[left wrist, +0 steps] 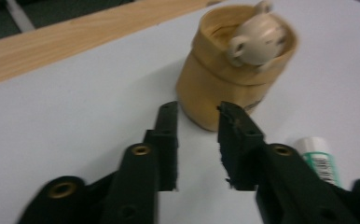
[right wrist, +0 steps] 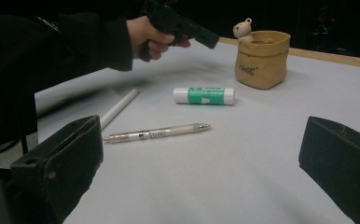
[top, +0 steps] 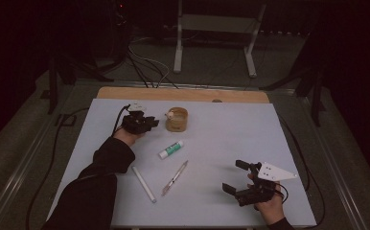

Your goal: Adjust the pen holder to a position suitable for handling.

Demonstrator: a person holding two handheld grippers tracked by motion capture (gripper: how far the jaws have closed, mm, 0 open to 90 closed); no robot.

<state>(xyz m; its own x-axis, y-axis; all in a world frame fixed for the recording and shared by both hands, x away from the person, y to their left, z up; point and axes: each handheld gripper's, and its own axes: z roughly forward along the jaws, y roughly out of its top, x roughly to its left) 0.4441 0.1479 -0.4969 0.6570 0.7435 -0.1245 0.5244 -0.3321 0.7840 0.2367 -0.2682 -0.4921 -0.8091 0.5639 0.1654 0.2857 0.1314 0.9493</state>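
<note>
Little of the work is judged to be done: the white stick (top: pixel 144 184), the pen (top: pixel 175 178) and the glue stick (top: pixel 170 150) are all seen lying loose on the table (top: pixel 231 139), apart from one another, and nothing from them is placed in the tan pouch (top: pixel 177 119) near the far edge. The left gripper (top: pixel 140 122) is held just beside this pouch, its fingers (left wrist: pixel 169 140) parted by a narrow gap and holding nothing. The right gripper (top: pixel 243 178) is kept low near the front edge, its fingers (right wrist: pixel 57 163) spread wide and empty, pointed toward the pen.
</note>
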